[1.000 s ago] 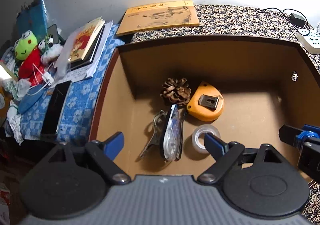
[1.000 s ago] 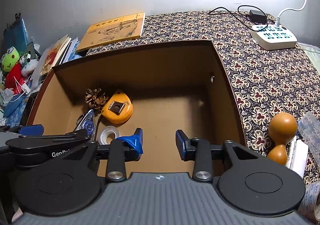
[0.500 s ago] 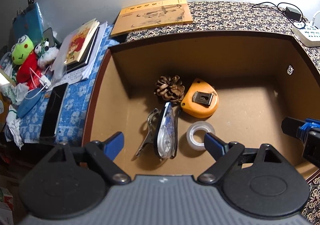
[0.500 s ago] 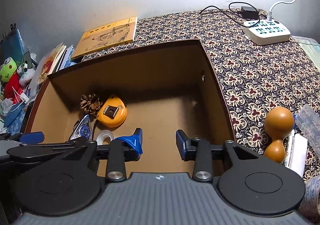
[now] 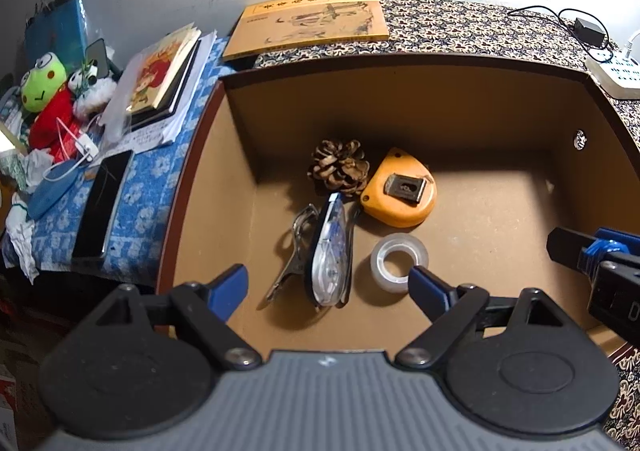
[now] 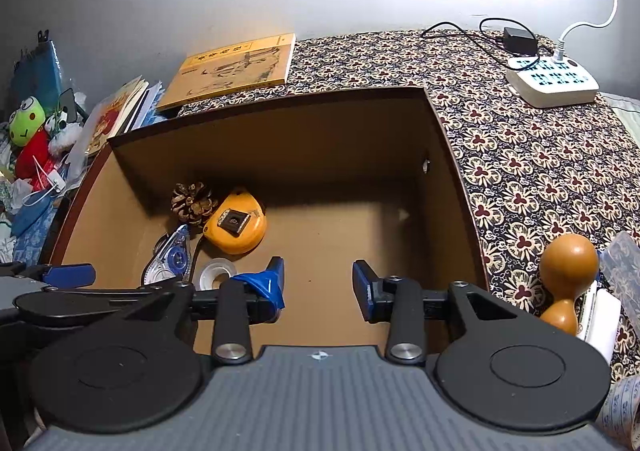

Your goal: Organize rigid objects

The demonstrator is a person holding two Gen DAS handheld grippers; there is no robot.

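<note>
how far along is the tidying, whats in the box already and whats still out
Done: the pine cone, orange tape measure, correction tape, metal clip and clear tape roll lie in the brown box. In hand: nothing; the left claw and right claw are open. Left: the wooden gourd beside the box.

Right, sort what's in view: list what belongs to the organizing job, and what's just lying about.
Job:
box
pine cone
tape measure
tape roll
correction tape
metal clip
wooden gourd
left gripper, open
right gripper, open

Lying about:
yellow book
phone
frog plush
power strip
</note>
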